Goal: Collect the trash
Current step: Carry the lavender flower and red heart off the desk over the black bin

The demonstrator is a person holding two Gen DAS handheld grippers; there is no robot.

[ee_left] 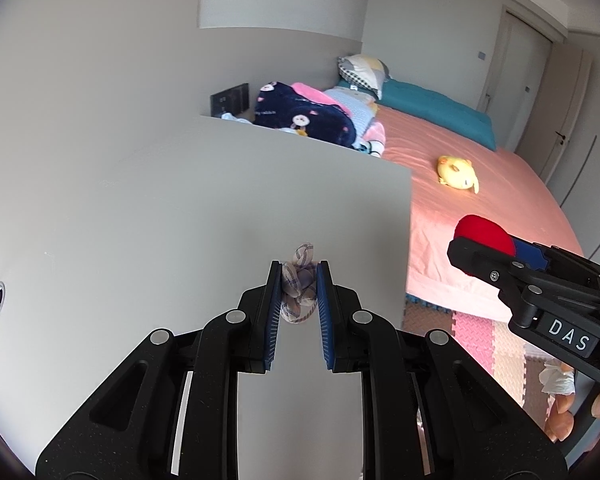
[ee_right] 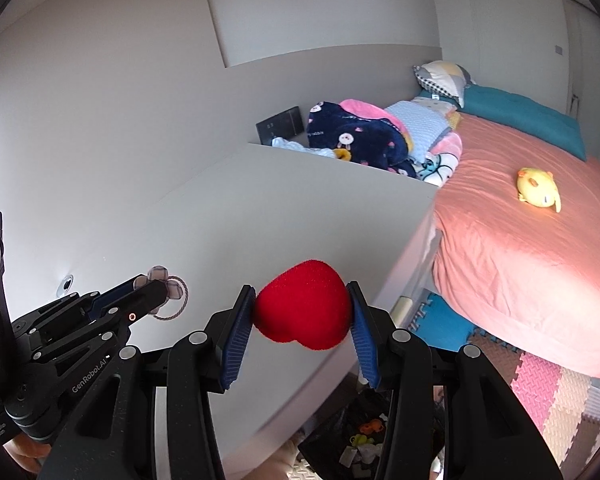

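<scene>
Left wrist view: we see our left hand-held gripper [ee_left: 299, 286] clamped on a plaid hair tie [ee_left: 298, 288] above the grey surface [ee_left: 180, 200]. Our right hand-held gripper [ee_right: 302, 306] squeezes a red sponge [ee_right: 302, 306] over the surface's right edge.

Ahead of the hand-held gripper stretches a plain grey tabletop [ee_left: 220, 200]. Beyond its far edge lies a navy fleece blanket with cartoon prints [ee_left: 300, 114]. To the right, a yellow plush duck [ee_left: 458, 173] rests on a salmon-pink bed sheet [ee_left: 480, 208], near a teal pillow [ee_left: 436, 110].
</scene>
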